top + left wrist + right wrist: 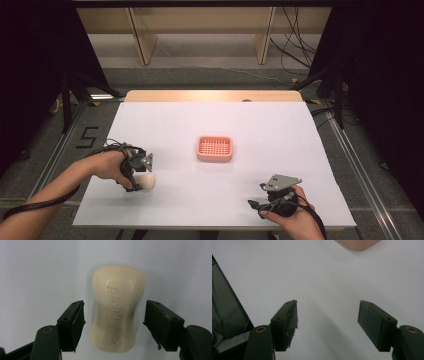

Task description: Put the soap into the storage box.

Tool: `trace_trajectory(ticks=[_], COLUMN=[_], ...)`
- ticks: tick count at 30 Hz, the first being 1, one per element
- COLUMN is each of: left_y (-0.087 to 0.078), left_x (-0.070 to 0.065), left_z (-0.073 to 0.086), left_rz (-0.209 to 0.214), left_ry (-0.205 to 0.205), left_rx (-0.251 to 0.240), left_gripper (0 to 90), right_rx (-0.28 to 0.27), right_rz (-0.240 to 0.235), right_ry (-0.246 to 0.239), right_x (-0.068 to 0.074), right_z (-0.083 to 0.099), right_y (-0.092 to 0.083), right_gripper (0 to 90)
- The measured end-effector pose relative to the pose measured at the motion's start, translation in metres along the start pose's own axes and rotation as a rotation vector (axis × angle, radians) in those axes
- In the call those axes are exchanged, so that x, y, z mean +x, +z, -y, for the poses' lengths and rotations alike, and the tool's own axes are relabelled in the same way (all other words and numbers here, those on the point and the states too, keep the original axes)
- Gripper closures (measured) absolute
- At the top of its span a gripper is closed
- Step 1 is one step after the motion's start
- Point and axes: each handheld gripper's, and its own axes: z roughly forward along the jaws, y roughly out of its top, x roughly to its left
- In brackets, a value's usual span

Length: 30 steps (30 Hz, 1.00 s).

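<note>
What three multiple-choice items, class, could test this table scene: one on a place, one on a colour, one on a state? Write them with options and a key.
1. Where does the bar of soap lie?
A. inside the dish
B. on the white table, between the left gripper's jaws
C. beside the right gripper

2. What colour is the slotted soap dish?
A. pink
B. blue
C. black

3. How do the jaws of the left gripper stand?
A. clamped on the soap
B. shut, with nothing between them
C. open, with a gap on each side of the soap

Key: 1 B, the left gripper view shows the soap flat on the table with a jaw on each side. 2 A, the high view shows it pink at mid-table. 3 C, bare table shows between each jaw and the soap.
</note>
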Motion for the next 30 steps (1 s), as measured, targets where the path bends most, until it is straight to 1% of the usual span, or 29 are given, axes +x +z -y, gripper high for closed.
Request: trace_trajectory(ticks=[2, 5, 6, 7, 8, 10, 11, 12, 13, 14, 15, 17, 19, 20, 21, 22, 25, 26, 27, 30], left_y=[0.001, 0.002, 0.003, 0.003, 0.004, 0.006, 0.006, 0.006, 0.007, 0.007, 0.008, 0.009, 0.010, 0.010, 0.011, 0.011, 0.013, 0.013, 0.013, 0.014], left_x=[0.000, 0.002, 0.001, 0.002, 0.002, 0.002, 0.002, 0.003, 0.003, 0.003, 0.003, 0.004, 0.005, 0.005, 0.005, 0.005, 0.005, 0.005, 0.005, 0.006], left_z=[-0.001, -0.001, 0.000, -0.001, 0.000, 0.000, 0.000, 0.000, -0.001, 0.000, 0.000, -0.001, -0.001, -0.001, -0.001, -0.001, -0.001, -0.001, -0.001, 0.000], left_rz=[0.006, 0.006, 0.022, 0.014, 0.015, 0.031, 0.028, 0.022, 0.025, 0.038, 0.036, 0.043, 0.039, 0.048, 0.046, 0.054, 0.062, 0.059, 0.061, 0.069], left_ry=[-0.002, 0.008, -0.011, 0.002, 0.004, -0.007, -0.003, 0.010, 0.010, -0.004, -0.001, -0.013, -0.014, -0.015, -0.010, -0.015, -0.015, -0.014, -0.013, -0.017], left_rx=[0.003, 0.010, 0.014, 0.020, 0.021, 0.027, 0.027, 0.030, 0.030, 0.032, 0.034, 0.036, 0.036, 0.041, 0.043, 0.044, 0.055, 0.056, 0.061, 0.062], left_gripper=[32.7, 33.7, 34.1, 34.1, 34.7, 34.8, 35.0, 35.4, 36.1, 36.1, 36.6, 36.6, 36.8, 37.9, 38.8, 39.7, 40.6, 40.6, 42.2, 43.8], right_rx=[0.002, 0.004, 0.001, 0.001, 0.001, 0.001, 0.002, 0.002, -0.005, -0.005, -0.007, -0.005, -0.002, -0.018, -0.009, 0.000, -0.001, -0.001, -0.014, -0.016], right_rz=[-0.002, -0.002, -0.003, -0.002, -0.003, -0.003, -0.003, -0.003, 0.002, 0.002, 0.005, 0.004, 0.002, 0.008, 0.003, 0.000, 0.002, -0.003, 0.005, 0.005], right_ry=[0.000, 0.003, 0.002, 0.001, -0.002, -0.001, -0.001, -0.001, -0.001, -0.001, -0.006, -0.006, -0.003, 0.001, 0.003, 0.001, -0.006, 0.004, -0.001, 0.003], right_x=[0.000, 0.000, 0.000, 0.000, 0.000, 0.000, 0.000, 0.000, 0.000, 0.000, 0.000, 0.000, 0.000, 0.001, 0.001, 0.001, 0.000, 0.001, 0.001, 0.001], right_z=[0.000, 0.000, 0.000, 0.000, 0.000, 0.000, 0.000, 0.000, 0.000, 0.000, 0.000, 0.000, 0.000, 0.001, 0.000, 0.000, 0.000, 0.000, 0.001, 0.001], right_y=[0.000, 0.000, 0.000, 0.000, 0.000, 0.000, 0.000, 0.000, 0.000, 0.000, 0.000, 0.000, 0.000, 0.002, 0.001, 0.000, 0.000, 0.001, 0.002, 0.002], right_gripper=[33.0, 33.0, 33.0, 33.0, 33.0, 33.0, 33.0, 33.0, 33.1, 33.1, 33.0, 33.0, 33.0, 33.0, 33.0, 33.0, 33.0, 33.0, 33.0, 33.0])
